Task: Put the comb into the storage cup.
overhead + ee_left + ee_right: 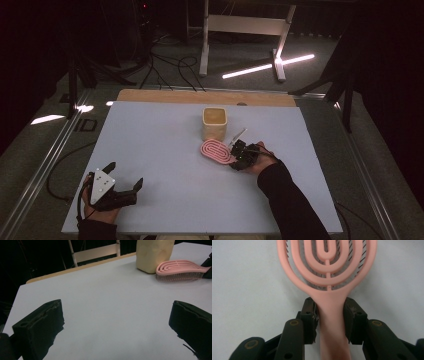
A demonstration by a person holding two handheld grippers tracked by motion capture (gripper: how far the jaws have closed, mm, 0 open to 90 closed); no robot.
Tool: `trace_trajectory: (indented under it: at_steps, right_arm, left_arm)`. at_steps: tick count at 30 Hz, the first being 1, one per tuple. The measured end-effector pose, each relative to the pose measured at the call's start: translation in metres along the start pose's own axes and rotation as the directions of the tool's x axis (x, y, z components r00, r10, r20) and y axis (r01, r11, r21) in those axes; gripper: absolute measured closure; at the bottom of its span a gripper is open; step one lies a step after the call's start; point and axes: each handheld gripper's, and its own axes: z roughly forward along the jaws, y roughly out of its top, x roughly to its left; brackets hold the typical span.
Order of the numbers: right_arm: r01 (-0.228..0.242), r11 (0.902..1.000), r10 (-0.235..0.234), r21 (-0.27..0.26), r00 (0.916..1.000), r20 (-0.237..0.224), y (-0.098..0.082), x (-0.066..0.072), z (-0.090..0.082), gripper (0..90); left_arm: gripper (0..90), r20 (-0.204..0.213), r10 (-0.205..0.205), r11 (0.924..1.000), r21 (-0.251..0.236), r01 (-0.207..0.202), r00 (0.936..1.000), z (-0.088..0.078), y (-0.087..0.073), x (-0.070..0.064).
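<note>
Right gripper (pixel 329 315) low over table (pixel 150 150), clamped on pink brush (pixel 327 272) handle; left gripper (pixel 122 187) spread wide, resting.

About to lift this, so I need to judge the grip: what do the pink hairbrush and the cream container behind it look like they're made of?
Pink hairbrush: looks like moulded plastic, matte, with smooth rounded ribs in open loops and thin dark bristles underneath; probably rigid. Cream container: a matte, slightly uneven wall with soft rounded corners, possibly silicone or soft plastic; the look leaves it open. The right gripper pinches the brush's neck.

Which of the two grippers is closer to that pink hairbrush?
The right. The right gripper has its jaws against both sides of the pink hairbrush handle. The left gripper sits open near the table's near left corner, well apart from it.
</note>
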Motion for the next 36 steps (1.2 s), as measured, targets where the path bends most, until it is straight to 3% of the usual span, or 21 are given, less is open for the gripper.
trace_trajectory:
  at_steps: [5,9,17,27,30,36]
  right_arm:
    - [0.005,1.0,-0.005,0.003,1.0,0.002,0.0,0.001,0.0,66.4]
    - [0.04,0.9982,-0.041,0.046,0.999,0.016,0.003,0.006,-0.002,68.8]
    - [0.025,0.9986,-0.026,0.047,0.9995,0.016,0.002,0.008,-0.003,69.5]
    - [-0.027,0.9994,0.027,-0.023,0.9995,0.015,-0.01,0.011,-0.008,69.8]
    - [-0.058,0.9967,0.058,-0.057,0.9983,0.003,-0.014,0.01,-0.011,69.8]
    - [-0.073,0.9911,0.074,-0.111,0.9972,0.007,-0.019,0.012,-0.018,69.9]
  left_arm:
    - [0.2,0.0,-0.001,1.0,-0.002,0.001,1.0,0.0,0.0,0.0]
    - [0.2,-0.001,-0.001,1.0,-0.003,0.001,1.0,0.0,0.0,0.0]
    - [0.2,-0.001,-0.003,1.0,-0.004,0.003,1.0,0.0,0.0,0.001]
    - [0.2,-0.001,0.002,1.0,0.003,-0.002,1.0,0.001,0.0,0.0]
    - [0.2,0.0,0.003,1.0,0.004,-0.003,1.0,0.001,0.0,0.0]
    - [0.2,0.001,0.002,1.0,0.004,-0.002,1.0,0.001,0.0,0.0]
